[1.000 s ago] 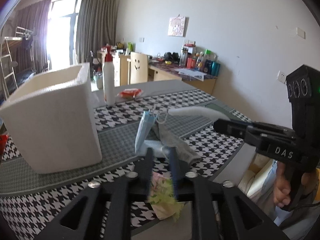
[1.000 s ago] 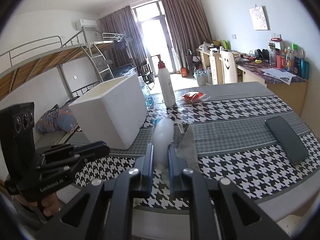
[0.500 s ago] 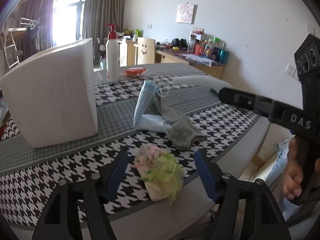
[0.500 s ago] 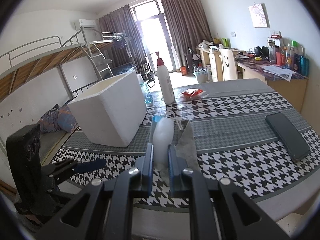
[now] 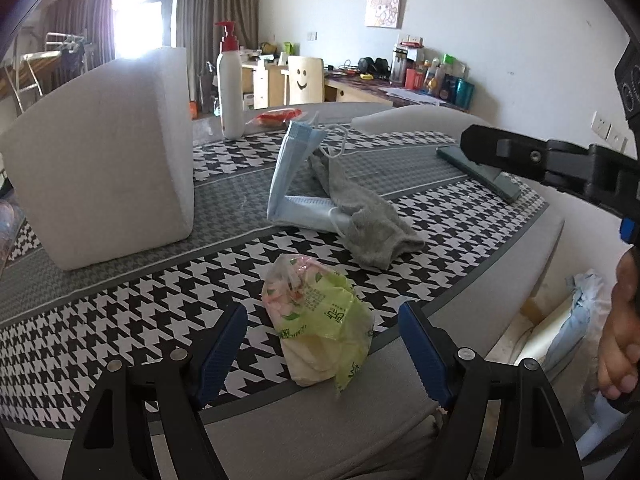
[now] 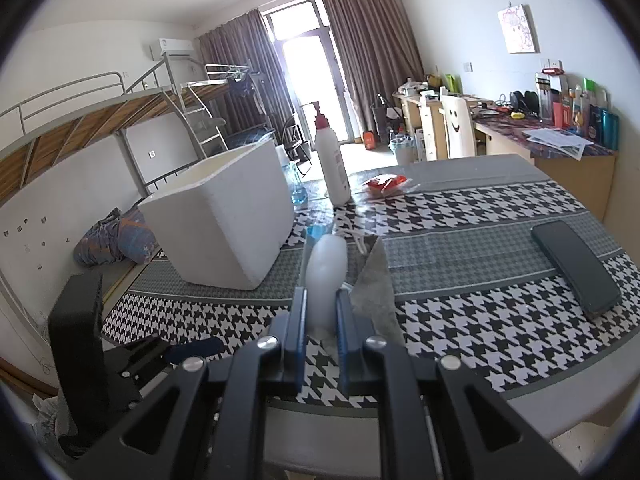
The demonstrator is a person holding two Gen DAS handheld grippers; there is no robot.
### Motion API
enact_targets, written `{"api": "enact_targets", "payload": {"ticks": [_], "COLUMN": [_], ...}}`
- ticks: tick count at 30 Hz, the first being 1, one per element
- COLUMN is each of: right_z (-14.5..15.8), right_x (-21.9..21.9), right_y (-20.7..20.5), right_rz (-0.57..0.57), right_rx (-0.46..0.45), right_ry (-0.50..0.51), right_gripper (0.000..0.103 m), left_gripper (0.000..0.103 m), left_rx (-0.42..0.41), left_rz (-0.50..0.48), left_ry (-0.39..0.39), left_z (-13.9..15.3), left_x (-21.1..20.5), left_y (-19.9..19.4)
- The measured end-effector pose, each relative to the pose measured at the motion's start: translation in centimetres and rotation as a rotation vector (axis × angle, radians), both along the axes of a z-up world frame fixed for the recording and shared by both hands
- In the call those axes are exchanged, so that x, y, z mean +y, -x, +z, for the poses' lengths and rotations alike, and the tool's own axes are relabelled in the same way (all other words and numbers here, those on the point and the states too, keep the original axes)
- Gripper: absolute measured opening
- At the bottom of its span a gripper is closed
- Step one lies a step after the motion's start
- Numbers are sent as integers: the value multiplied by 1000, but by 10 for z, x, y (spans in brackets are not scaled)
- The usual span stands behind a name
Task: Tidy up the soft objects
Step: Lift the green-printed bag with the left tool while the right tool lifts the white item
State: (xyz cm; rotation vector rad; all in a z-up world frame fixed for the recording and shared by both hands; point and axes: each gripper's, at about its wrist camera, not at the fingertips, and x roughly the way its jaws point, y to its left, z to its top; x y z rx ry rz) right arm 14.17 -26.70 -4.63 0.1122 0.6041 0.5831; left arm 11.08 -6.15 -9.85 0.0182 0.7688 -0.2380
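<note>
Tissue packet (image 5: 318, 316) shows left-wrist only.

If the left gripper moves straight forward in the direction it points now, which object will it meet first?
Most likely the green and pink plastic bag, lying on the table's near edge between the opening fingers of the left gripper. Untouched so far; depth is uncertain.

White walls (image 6: 448, 20) enclose a bright room where daylight pours through a tall glass door (image 6: 308, 76) flanked by brown curtains (image 6: 368, 36). A metal bunk bed (image 6: 100, 120) lines the left wall beneath an air conditioner (image 6: 170, 47), and a cluttered wooden desk (image 6: 560, 148) runs along the right wall under a small picture (image 6: 518, 29)
</note>
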Motion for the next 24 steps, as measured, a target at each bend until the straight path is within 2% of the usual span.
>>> {"api": "enact_targets", "payload": {"ticks": [7,11,15,17,20,24], "right_z": [-1,-3,-2,-2,-3,0], "right_x": [-1,1,2,1,2,3], "right_y": [-1,-2,-3,-3,-4,-4], "right_rz": [0,3,5,5,3,6], "right_rx": [6,13,9,8,9,1], "right_ry": [6,3,3,0,1,0], "right_gripper": [16,16,16,16,16,16], "left_gripper": [78,53,43,34,28,28], "left_rx": [17,39,40,35,20,-24], "left_rz": [-7,-2,5,9,0,-8], "left_ry": [-15,0,-23,-26,-17,-10], "left_z": [-8,-12,-16,-17,-13,-4], "left_x": [-4,-1,2,4,7,14], "left_y": [-3,-9,-9,-9,-6,0]}}
